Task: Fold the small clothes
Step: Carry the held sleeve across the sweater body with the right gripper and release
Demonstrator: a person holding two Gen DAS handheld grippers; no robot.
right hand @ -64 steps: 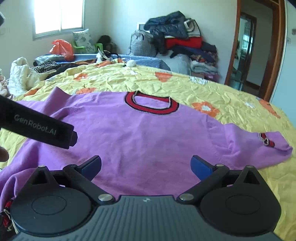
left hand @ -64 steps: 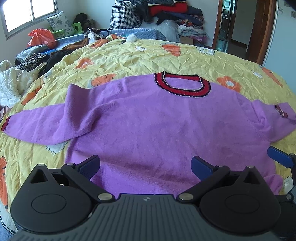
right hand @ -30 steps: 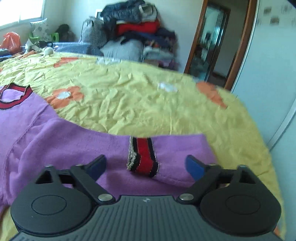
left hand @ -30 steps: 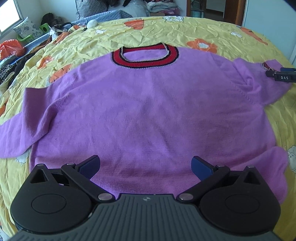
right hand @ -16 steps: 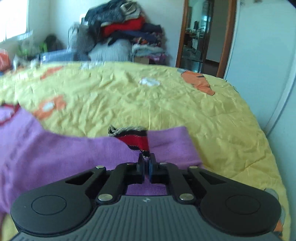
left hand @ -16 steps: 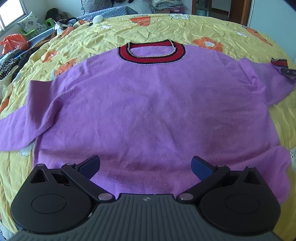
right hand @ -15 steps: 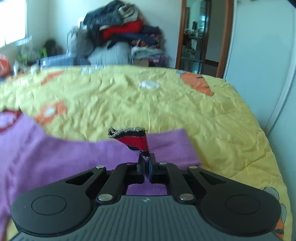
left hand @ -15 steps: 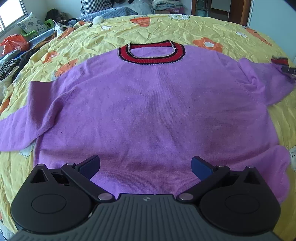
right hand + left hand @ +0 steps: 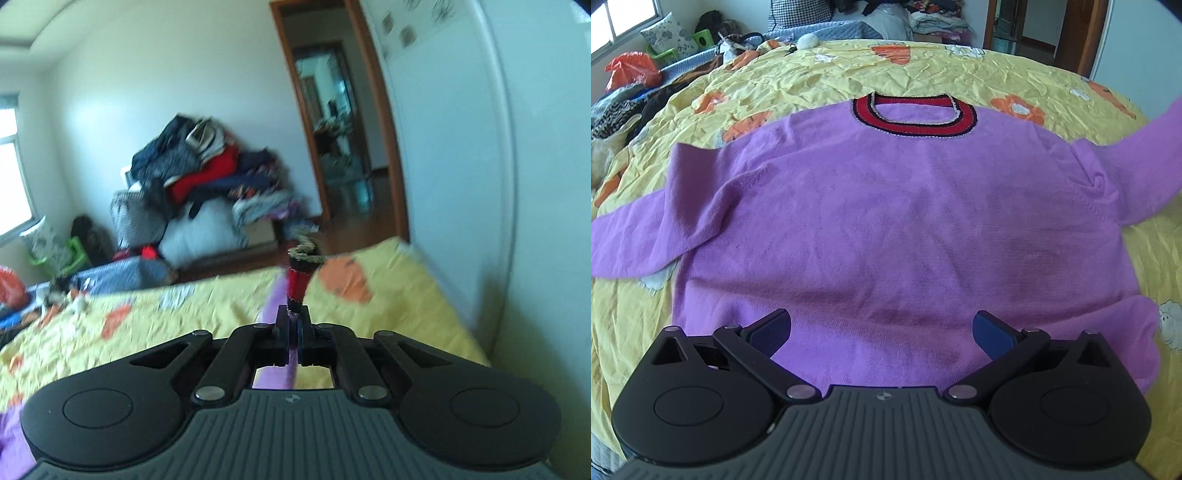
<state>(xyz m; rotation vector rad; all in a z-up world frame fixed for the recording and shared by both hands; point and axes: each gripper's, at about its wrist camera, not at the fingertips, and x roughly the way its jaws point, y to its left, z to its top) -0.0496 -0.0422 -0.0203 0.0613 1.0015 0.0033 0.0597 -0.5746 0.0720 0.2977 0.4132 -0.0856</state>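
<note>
Since half a second ago, the right gripper (image 9: pixel 291 332) is carrying the cuff (image 9: pixel 300 278) up off the bed (image 9: pixel 812 74); its view, then level with the bedspread, is now tilting toward the wall and doorway (image 9: pixel 332 147), with motion blur. Its fingers are standing pressed together on the red-striped cuff, which is projecting upright beyond the tips. In the left view the right sleeve (image 9: pixel 1137 147) is rising off the bed's right edge and running out of frame, where earlier it was lying flat. This is judged to be the start of the first fold, the sleeve being brought in across the body; no fold is yet laid. The left gripper (image 9: pixel 882 328) is hovering over the hem at the bed's near edge, fingers spread wide and holding nothing. The sweater (image 9: pixel 886 221) is lying face up across the middle of the bed, collar (image 9: pixel 914 116) toward the far edge, left sleeve (image 9: pixel 646 236) reaching flat to the left edge. Count: one sweater, two sleeves (one lifted, one flat), one collar, two grippers. One clothes pile (image 9: pixel 207 177) is standing against the far wall beyond the bed.
</note>
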